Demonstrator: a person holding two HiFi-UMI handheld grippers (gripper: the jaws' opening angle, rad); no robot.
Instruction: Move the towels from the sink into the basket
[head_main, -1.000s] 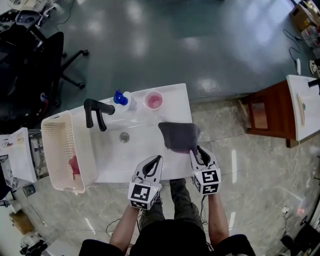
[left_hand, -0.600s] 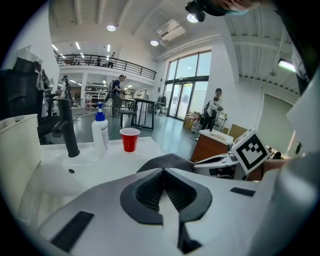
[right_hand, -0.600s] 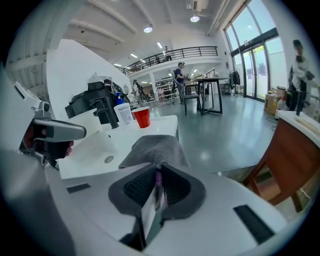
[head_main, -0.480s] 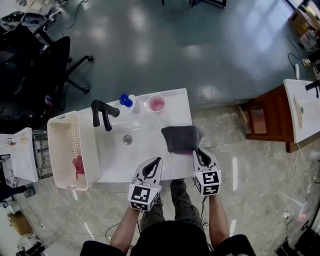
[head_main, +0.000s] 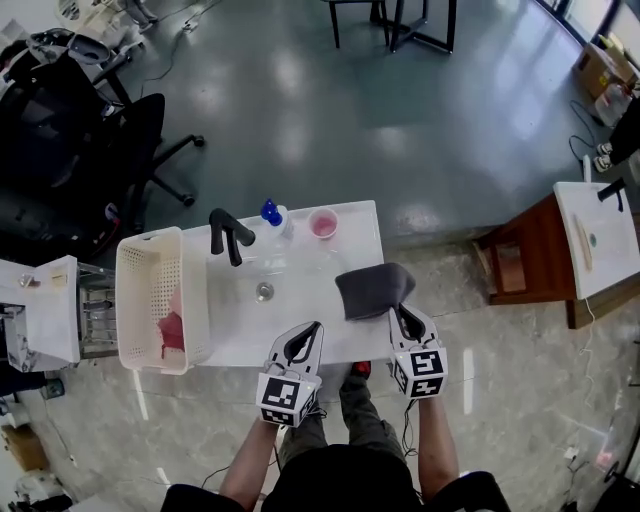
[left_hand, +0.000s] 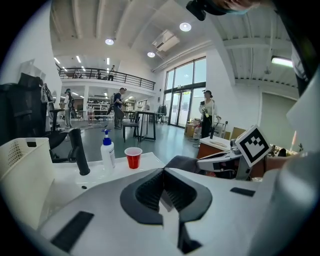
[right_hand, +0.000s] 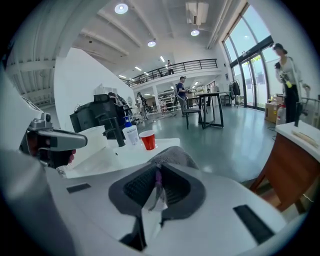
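Standing on a glossy grey floor at the near edge of a white sink, a person held a gripper in each hand. A white basket sat against the sink's left end. A grey towel was at the sink's right end, bunched and overlapping the right rim. Whether it rested on the sink or hung clear could not be told. The right gripper was clenched on that towel's near edge. Its jaws had just been closing, and the right gripper view showed grey cloth and a small pale tag pinched between them. The left gripper was over the sink's near edge, left of the grey towel and apart from it. Its jaws were pressed together with nothing between them. A pink towel lay inside the basket, towards its near end. At the sink's far side stood a black tap, just right of it a soap bottle with a blue pump, and further right a red cup. A round drain showed in the basin.
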